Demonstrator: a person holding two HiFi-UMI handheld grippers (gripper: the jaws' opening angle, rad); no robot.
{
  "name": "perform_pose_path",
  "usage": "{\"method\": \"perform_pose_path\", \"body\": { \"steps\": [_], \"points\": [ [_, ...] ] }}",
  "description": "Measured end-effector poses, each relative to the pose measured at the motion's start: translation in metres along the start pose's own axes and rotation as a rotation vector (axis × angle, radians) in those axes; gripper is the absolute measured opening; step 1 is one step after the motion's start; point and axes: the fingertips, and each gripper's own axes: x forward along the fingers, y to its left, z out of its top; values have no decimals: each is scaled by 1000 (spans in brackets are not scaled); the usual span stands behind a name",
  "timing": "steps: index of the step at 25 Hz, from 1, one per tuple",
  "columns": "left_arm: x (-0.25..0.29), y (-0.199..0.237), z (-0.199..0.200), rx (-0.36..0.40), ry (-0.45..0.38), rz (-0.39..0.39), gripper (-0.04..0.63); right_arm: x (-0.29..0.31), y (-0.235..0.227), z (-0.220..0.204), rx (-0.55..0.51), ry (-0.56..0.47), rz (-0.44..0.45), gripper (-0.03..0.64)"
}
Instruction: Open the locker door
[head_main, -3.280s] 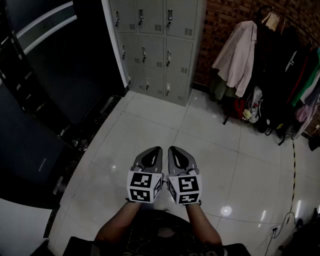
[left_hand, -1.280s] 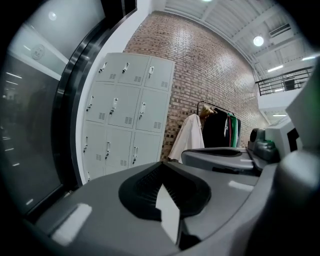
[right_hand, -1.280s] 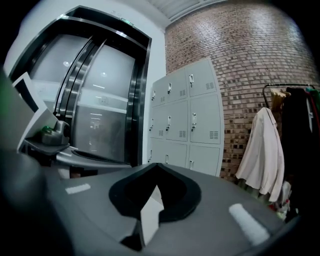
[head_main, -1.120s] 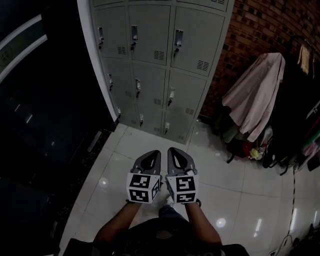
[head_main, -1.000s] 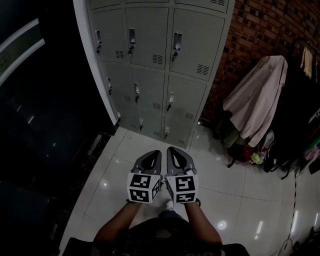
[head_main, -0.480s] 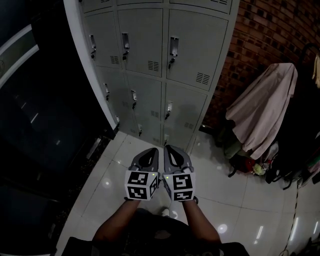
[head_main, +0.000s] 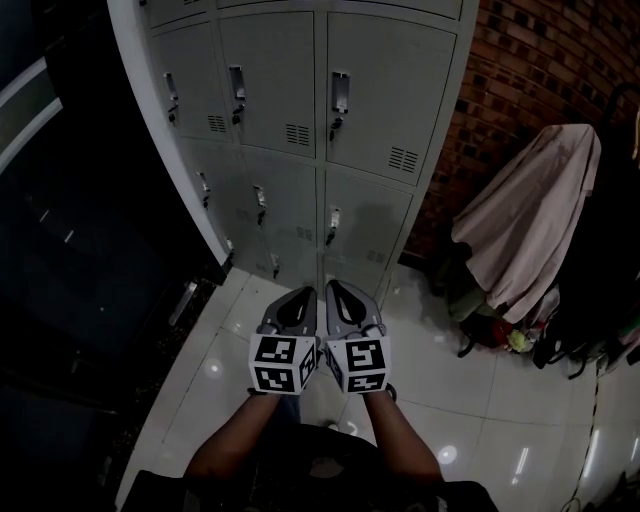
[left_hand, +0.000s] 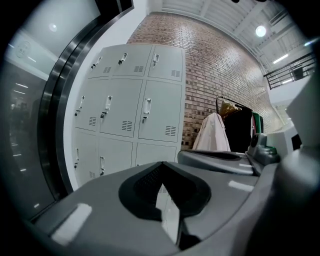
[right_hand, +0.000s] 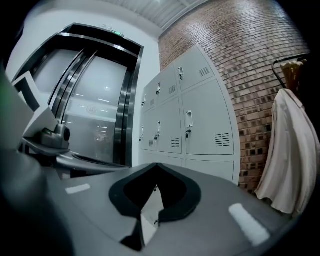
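While your left gripper (head_main: 300, 300) and right gripper (head_main: 340, 297) hover side by side, the grey locker doors (head_main: 385, 90) stand ahead, well apart from both. Both pairs of jaws are pressed together, holding nothing.

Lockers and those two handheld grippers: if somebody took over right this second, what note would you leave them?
Left gripper: shut, empty.
Right gripper: shut, empty. The two are held side by side, pointing toward the grey lockers and short of them.
Done: nothing yet. All the lockers in view are closed, and no latch has been touched.
Left to do: reach a latch, grip it, and pull that locker open.
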Motion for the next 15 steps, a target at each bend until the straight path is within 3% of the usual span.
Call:
{"method": "perform_pose_path", "body": {
  "steps": [6,15],
  "points": [
    [49,28,7,19,-42,-36,5,49,-22,-14,13,-31,-30,0],
    [128,84,-6,67,-26,-90,5,142,-59,-58,21,-67,-116,0]
  ]
}}
